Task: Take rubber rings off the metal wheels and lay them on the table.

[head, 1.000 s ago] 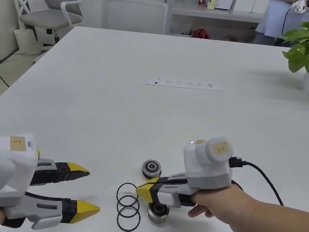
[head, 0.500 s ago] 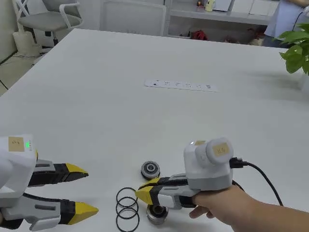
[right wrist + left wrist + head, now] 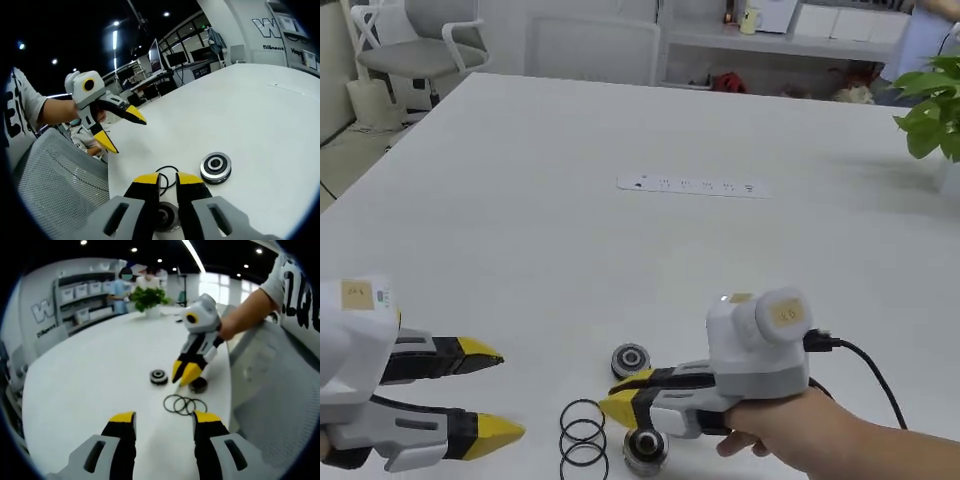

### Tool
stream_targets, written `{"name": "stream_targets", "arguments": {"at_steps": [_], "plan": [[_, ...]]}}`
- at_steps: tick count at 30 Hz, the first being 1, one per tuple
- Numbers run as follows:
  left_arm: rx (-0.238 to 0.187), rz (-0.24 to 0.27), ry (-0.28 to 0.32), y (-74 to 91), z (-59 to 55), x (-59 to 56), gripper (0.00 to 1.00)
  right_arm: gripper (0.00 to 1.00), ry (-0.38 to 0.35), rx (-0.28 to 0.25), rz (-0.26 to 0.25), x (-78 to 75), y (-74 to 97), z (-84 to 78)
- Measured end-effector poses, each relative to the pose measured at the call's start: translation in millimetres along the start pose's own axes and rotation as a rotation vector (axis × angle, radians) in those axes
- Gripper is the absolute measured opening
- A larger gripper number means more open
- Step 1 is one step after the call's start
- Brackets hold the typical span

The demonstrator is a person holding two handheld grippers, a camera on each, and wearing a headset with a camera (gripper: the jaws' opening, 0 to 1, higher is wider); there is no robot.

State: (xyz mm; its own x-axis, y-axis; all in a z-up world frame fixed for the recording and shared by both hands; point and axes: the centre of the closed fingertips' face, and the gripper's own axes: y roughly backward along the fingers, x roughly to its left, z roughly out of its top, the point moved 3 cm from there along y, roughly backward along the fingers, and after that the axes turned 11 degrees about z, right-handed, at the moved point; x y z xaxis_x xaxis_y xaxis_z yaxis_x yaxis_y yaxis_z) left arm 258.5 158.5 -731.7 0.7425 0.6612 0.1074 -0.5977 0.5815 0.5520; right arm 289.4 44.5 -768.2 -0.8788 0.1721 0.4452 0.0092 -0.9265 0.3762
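Observation:
Three black rubber rings (image 3: 582,433) (image 3: 185,404) (image 3: 166,177) lie overlapping on the white table (image 3: 620,250). One metal wheel (image 3: 630,359) (image 3: 159,376) (image 3: 215,168) lies flat just beyond them. A second wheel (image 3: 645,447) (image 3: 199,385) (image 3: 166,216) sits right under my right gripper (image 3: 613,405) (image 3: 185,373) (image 3: 168,179), whose yellow-tipped jaws stand close together, shut, with nothing seen between them. My left gripper (image 3: 495,392) (image 3: 164,418) is open, a short way left of the rings, pointing at them.
A white power strip (image 3: 690,186) lies mid-table. A green plant (image 3: 930,110) (image 3: 149,297) stands at the far right edge. Beyond the table are an office chair (image 3: 420,40) and shelves. A grey mesh chair back (image 3: 65,185) is close behind the near edge.

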Motion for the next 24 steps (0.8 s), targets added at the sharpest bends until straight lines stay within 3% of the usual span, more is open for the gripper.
{"name": "stream_targets", "arguments": {"at_steps": [13,24], "plan": [[-0.020,0.006,-0.018,-5.1,15.2,9.9,0.46,0.12,0.038,-0.020,-0.018,-2.7,14.5,11.7],[-0.029,0.009,-0.027,-12.1,24.2,18.3,0.46,0.14,0.046,-0.050,-0.065,-17.3,32.1,21.2]]}}
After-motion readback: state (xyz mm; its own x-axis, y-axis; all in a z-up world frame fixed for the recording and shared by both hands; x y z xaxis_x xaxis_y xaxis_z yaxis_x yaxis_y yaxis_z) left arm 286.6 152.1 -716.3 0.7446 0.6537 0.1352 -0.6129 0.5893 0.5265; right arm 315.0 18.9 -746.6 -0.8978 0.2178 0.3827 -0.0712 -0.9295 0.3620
